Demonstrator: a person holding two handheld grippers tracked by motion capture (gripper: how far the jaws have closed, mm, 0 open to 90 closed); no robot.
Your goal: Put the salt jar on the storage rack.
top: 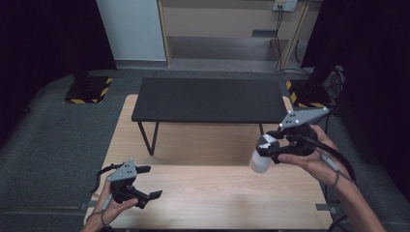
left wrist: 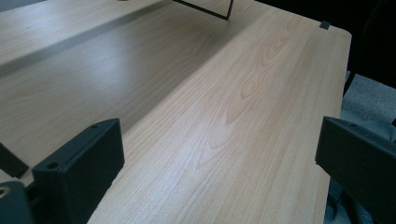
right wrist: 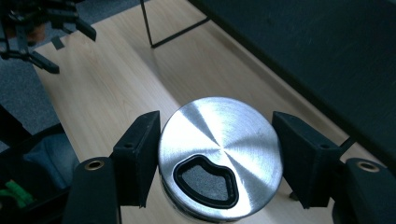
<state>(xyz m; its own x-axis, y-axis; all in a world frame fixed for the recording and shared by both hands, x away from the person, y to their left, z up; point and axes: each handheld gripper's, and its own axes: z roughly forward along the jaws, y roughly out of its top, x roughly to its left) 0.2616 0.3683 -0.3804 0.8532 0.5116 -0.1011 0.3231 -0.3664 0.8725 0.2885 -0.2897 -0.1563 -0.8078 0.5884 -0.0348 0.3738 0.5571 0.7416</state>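
Left tool (top: 145,182): low near front-left corner of wooden counter (top: 217,193), jaws spread wide, nothing between them; looks parked out of way while other hand works. Left gripper view: bare wood grain between its jaws. Black shelf (top: 208,100): stands on far half of counter on thin legs, top bare, likely destination. Right tool (top: 265,147): raised above counter's right side, jaws clamped on metal-lidded shaker (right wrist: 220,154) at lid rim. Frosted body hangs below, clear of wood.
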